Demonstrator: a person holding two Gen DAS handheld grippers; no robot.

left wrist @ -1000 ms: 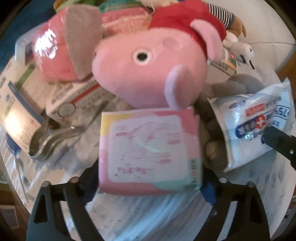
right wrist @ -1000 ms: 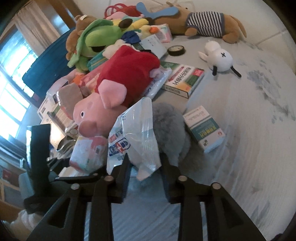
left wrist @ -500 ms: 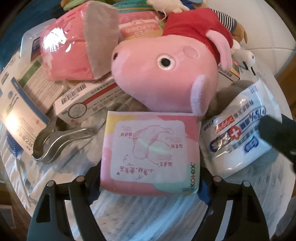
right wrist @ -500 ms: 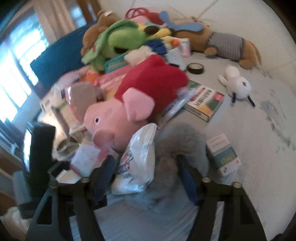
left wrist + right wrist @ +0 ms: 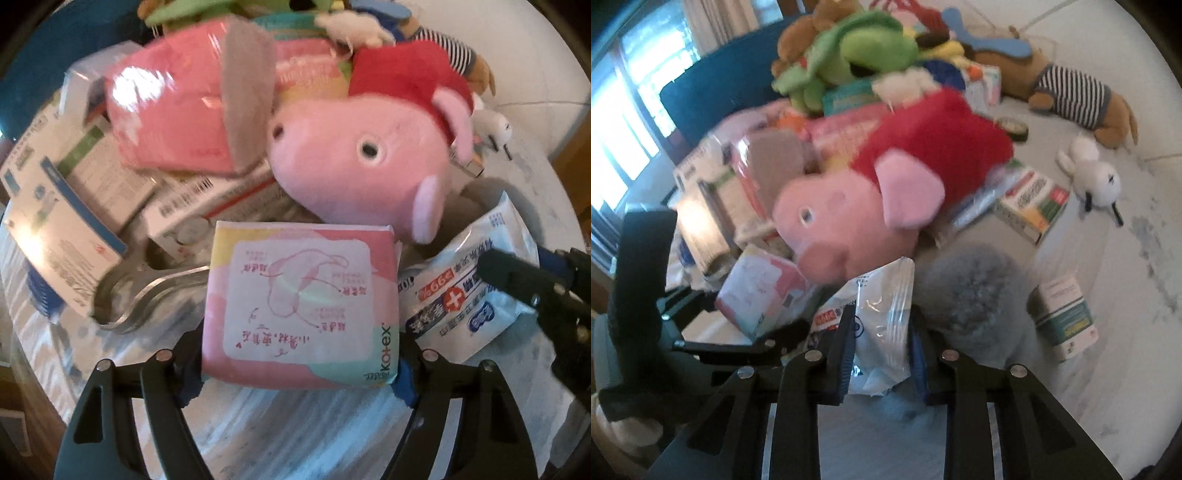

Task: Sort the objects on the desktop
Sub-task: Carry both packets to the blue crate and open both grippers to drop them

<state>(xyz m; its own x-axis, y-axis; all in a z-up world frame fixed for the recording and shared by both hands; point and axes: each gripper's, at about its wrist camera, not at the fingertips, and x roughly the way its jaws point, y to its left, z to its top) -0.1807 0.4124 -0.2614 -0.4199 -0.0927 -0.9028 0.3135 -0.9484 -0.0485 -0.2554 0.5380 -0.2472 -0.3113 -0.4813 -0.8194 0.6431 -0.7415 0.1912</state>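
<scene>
My left gripper (image 5: 299, 373) is shut on a pink Kotex pad pack (image 5: 301, 314), held just in front of a pink pig plush (image 5: 354, 162) in a red dress. The pack also shows in the right wrist view (image 5: 761, 291). My right gripper (image 5: 881, 347) is shut on a white and blue wet-wipes pouch (image 5: 879, 317); the pouch shows in the left wrist view (image 5: 469, 295) to the right of the pad pack. The pig plush (image 5: 857, 218) lies right behind both packs.
A grey fluffy toy (image 5: 975, 295) lies beside the pouch. A metal clip (image 5: 144, 299), white medicine boxes (image 5: 74, 206) and a pink pack (image 5: 173, 110) lie left. Green-white boxes (image 5: 1063, 321) (image 5: 1030, 203), a white bunny (image 5: 1097, 181), a striped dog plush (image 5: 1067, 88) and a green plush (image 5: 849, 55) are around.
The right gripper's jaws were apart half a second ago and are now shut on the wipes pouch. The left gripper still holds the pad pack, and its view has shifted a little.
</scene>
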